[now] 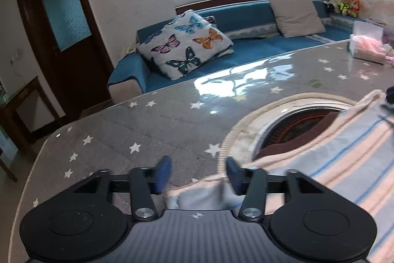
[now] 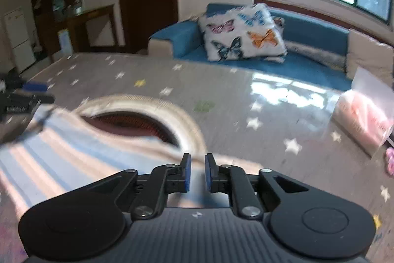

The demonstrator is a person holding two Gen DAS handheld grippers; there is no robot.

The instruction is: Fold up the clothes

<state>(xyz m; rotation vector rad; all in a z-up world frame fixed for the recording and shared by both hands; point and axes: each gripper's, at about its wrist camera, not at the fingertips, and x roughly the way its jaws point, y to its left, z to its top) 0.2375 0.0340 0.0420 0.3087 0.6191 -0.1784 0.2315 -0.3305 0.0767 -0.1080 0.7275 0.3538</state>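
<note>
A striped pink, blue and white garment [image 1: 344, 159] lies on the star-patterned table [image 1: 147, 130], over part of a round inset with a cream rim [image 1: 290, 112]. My left gripper [image 1: 198, 173] is open, its blue pads either side of the garment's near left corner, which bunches up between the jaws. In the right wrist view the garment [image 2: 61, 152] spreads to the left. My right gripper [image 2: 197, 171] stands over its right edge with a narrow gap between the pads; I cannot see cloth between them. The left gripper [image 2: 27, 93] shows at the far left edge.
A clear bag of pink things [image 2: 364, 120] sits on the table at the right, also in the left wrist view [image 1: 367, 48]. Behind the table stands a blue sofa [image 1: 246, 46] with a butterfly cushion [image 1: 184, 46]. A dark wooden door [image 1: 59, 24] is at the left.
</note>
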